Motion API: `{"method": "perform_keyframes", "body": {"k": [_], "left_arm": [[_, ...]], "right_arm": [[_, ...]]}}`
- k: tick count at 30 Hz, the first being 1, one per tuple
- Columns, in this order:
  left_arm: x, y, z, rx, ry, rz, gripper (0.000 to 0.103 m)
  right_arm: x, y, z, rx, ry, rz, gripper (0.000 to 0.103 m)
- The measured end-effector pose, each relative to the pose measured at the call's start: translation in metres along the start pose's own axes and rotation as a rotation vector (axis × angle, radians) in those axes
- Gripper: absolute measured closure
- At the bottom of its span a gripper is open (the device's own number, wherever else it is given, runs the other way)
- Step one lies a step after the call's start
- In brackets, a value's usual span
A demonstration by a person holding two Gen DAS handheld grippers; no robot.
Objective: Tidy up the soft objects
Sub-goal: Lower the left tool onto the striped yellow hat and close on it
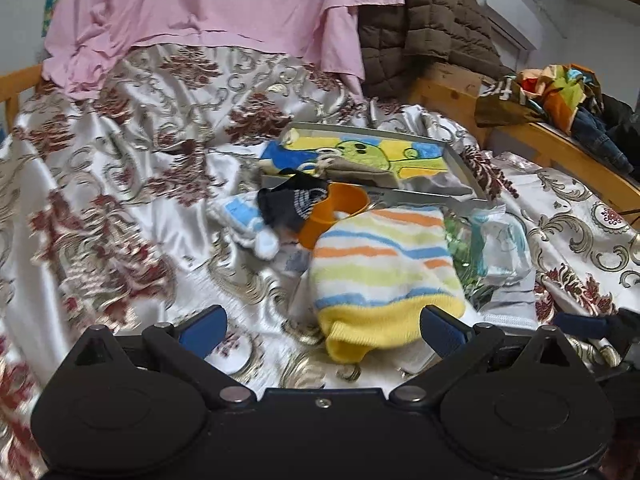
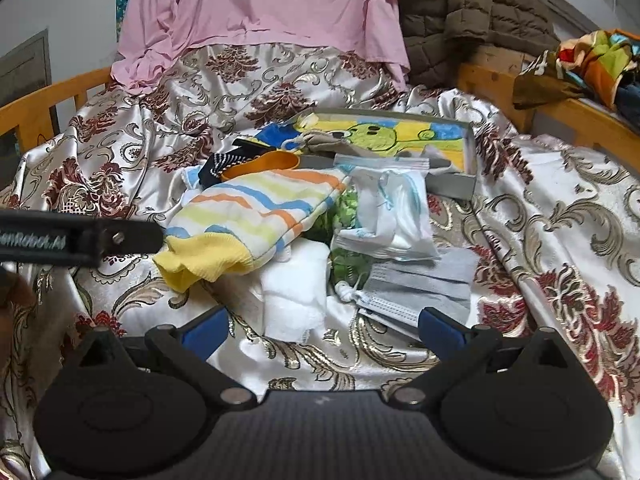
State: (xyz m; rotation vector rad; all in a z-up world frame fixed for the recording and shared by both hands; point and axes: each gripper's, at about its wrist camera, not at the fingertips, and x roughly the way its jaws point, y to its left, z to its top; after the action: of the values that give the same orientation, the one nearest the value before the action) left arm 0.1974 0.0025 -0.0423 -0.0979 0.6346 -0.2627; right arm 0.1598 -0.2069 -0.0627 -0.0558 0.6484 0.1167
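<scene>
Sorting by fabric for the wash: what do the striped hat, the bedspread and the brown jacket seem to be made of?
Striped hat: soft knit, likely acrylic or cotton; ribbed yellow cuff, matte.
Bedspread: satin-like weave, probably polyester; glossy sheen, metallic-looking scrollwork.
Brown jacket: quilted padded shell, probably nylon or polyester; stitched channels, matte.

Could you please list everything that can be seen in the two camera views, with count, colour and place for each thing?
striped sock: one, white with orange, blue and yellow stripes, yellow cuff, middle of the pile.
dark sock: one, black with white stripes, behind the striped sock.
orange cup: one, orange, beside the dark sock.
grey tray: one, grey, behind the pile, holding a yellow, green and blue cloth.
bagged masks: one clear bag, white-blue, right of the striped sock.
grey mask: one, grey, near the right gripper.
white cloth: one, white, under the striped sock's cuff.
bedspread: one, silver with red flowers, under everything.
pink cloth: one, pink, at the back.
brown quilted jacket: one, brown, back right.
left gripper: open.
right gripper: open.
</scene>
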Motion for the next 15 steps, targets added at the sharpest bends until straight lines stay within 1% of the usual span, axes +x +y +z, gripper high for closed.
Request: {"method": "perform_keyframes", "body": {"k": [6, 9, 12, 13, 15], "left_arm": [[0.027, -0.002, 0.015, -0.022, 0.042, -0.076, 0.001], [0.041, -0.003, 0.021, -0.033, 0.066, -0.103, 0.001], [0.053, -0.005, 0.025, -0.019, 0.081, -0.123, 0.001], [0.056, -0.005, 0.026, -0.013, 0.085, -0.132, 0.001], [0.062, -0.005, 0.028, -0.005, 0.096, -0.153, 0.001]], "right_arm": [[0.014, -0.005, 0.003, 0.019, 0.02, 0.04, 0.0], [0.019, -0.01, 0.004, 0.036, 0.002, 0.05, 0.0], [0.024, -0.011, 0.007, 0.039, -0.01, 0.065, 0.001], [0.027, -0.012, 0.008, 0.038, -0.011, 0.076, 0.001], [0.031, -0.011, 0.008, 0.032, -0.006, 0.103, 0.006]]}}
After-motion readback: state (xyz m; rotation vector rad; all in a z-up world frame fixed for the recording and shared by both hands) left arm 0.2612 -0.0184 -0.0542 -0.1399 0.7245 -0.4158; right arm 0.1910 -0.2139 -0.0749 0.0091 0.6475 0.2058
